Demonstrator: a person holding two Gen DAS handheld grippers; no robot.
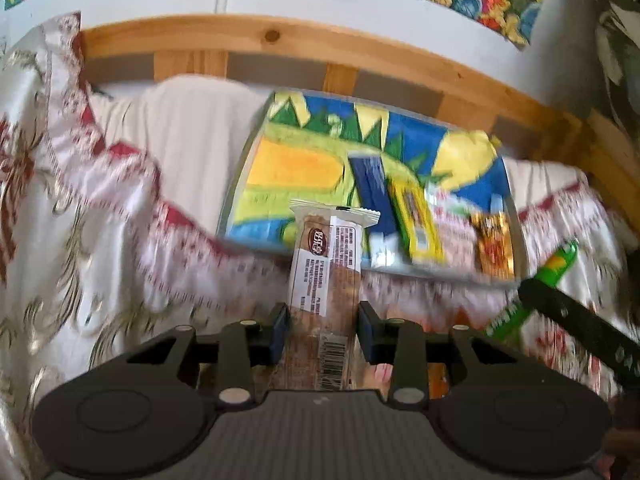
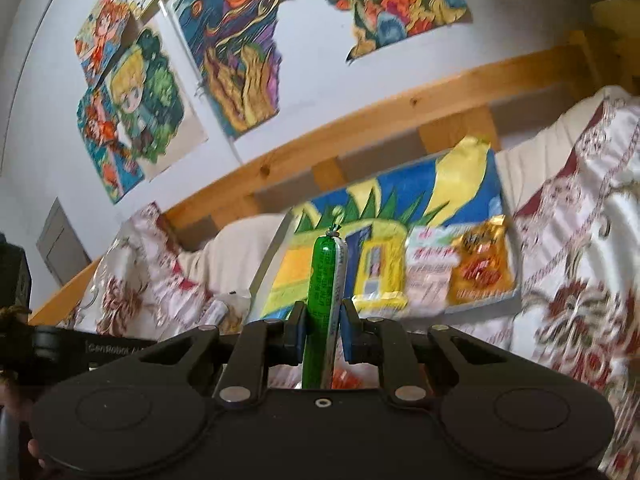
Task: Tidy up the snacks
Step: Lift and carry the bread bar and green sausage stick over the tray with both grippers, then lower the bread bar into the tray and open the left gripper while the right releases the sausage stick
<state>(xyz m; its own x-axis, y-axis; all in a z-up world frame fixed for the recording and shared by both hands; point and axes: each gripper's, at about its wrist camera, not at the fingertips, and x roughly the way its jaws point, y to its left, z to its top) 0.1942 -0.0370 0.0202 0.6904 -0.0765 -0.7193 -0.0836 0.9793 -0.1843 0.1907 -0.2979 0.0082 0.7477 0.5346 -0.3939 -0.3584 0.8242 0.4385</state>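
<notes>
My left gripper is shut on a white and brown snack bar that points forward toward a colourful board lying on the bed. My right gripper is shut on a green sausage stick, held upright; the stick also shows at the right of the left wrist view. On the board lie a blue packet, a yellow packet, a pink-white packet and an orange packet, side by side along its near edge.
A floral satin bedspread covers the bed. A wooden bed rail runs behind the board. Drawings hang on the white wall. A snack wrapper lies left of the board. The left gripper's body shows at the right view's left edge.
</notes>
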